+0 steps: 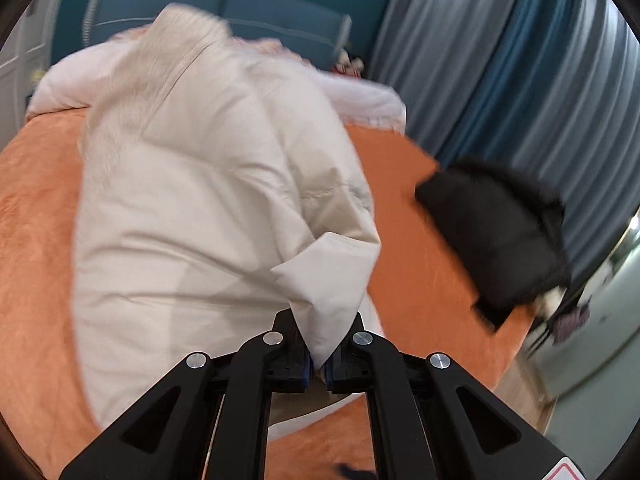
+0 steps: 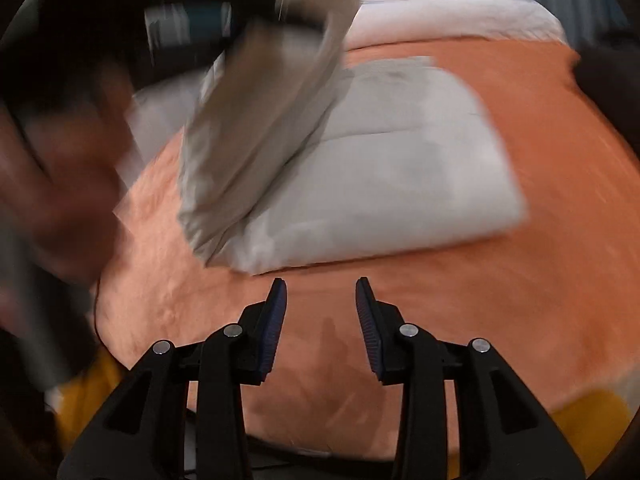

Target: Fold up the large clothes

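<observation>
A large cream padded jacket (image 1: pixel 192 184) lies on the orange bedspread (image 1: pixel 36 240). My left gripper (image 1: pixel 318 344) is shut on a pale corner of the jacket, which rises in a peak from between its jaws. In the right wrist view the jacket (image 2: pixel 380 176) lies partly folded, with one part (image 2: pixel 260 120) lifted and swung over it, blurred by motion. My right gripper (image 2: pixel 321 292) stands open just short of the jacket's near edge, with nothing between its fingers. A blurred hand and sleeve (image 2: pixel 60 176) fill the left of that view.
A black garment (image 1: pixel 496 236) lies at the bed's right edge. White bedding (image 1: pixel 360 96) is bunched at the head of the bed, below a teal headboard (image 1: pixel 224 8). Grey and blue curtains (image 1: pixel 520 80) hang on the right. Something yellow (image 2: pixel 592 420) shows below the bedspread's near edge.
</observation>
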Tool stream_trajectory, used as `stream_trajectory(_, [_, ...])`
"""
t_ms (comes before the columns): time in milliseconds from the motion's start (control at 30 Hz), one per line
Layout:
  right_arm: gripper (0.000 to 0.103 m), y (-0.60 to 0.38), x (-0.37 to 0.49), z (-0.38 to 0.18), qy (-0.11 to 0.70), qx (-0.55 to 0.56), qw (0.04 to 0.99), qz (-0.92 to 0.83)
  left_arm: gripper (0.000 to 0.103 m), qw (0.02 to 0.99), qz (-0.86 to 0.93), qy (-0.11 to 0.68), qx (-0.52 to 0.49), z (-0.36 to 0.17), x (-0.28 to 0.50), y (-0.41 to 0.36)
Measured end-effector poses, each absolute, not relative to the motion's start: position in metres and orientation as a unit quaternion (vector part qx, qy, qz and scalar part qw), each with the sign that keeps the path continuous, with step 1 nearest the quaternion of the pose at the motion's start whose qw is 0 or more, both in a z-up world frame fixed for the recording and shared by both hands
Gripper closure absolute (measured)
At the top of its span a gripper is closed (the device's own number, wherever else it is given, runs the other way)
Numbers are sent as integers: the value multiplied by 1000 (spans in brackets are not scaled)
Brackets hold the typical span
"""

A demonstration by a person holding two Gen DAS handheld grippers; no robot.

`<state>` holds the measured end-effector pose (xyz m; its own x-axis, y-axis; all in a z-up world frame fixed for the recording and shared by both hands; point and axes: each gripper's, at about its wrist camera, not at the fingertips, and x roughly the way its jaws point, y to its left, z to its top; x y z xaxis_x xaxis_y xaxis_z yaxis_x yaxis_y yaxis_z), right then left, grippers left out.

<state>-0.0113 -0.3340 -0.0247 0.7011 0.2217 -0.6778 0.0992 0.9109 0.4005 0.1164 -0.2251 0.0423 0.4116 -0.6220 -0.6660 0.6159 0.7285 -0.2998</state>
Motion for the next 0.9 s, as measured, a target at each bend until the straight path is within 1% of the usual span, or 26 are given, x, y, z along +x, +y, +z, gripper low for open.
stream_trajectory(67, [68,-363,-28,-12,360,237,903,1,102,832,-367,416,16,20,114,-244])
stream_trajectory(167, [68,-389,-45,4,336,230,913,-35,102,823,-360,437,51,-12,109,-267])
stream_trajectory(233, [67,-397,-51,10,328,216,918,-49,102,825,-355,434,79,-31,104,-276])
stream_trajectory(367, [66,-419,-43,26,306,181,932,-71,102,827,-345,436,85,-44,103,-282])
stream_trajectory(433, [57,-433,-39,36,290,177,938,-65,102,827,-344,435,87,-45,104,-279])
stream_trajectory(500, [56,-444,-19,52,263,175,947,-60,101,827,-346,433,89,-42,104,-274])
stream_trajectory(567, [52,-456,9,64,258,178,949,-33,101,827,-348,432,91,-35,101,-274])
stream_trajectory(633, [47,-460,52,70,273,169,947,0,101,827,-346,434,88,-36,99,-277])
stream_trajectory(767, [44,-455,128,63,314,154,935,54,99,828,-346,433,81,-34,95,-271])
stream_trajectory(800, [50,-454,136,59,320,160,931,64,97,827,-349,434,73,-29,93,-263])
stream_trajectory(833, [81,-452,149,50,335,170,923,82,95,826,-354,434,58,-23,91,-255])
stream_trajectory(867, [93,-450,159,39,352,177,914,96,93,826,-362,431,42,-14,88,-244])
stream_trajectory(900, [95,-448,163,35,356,179,913,91,90,825,-368,428,33,-8,85,-235])
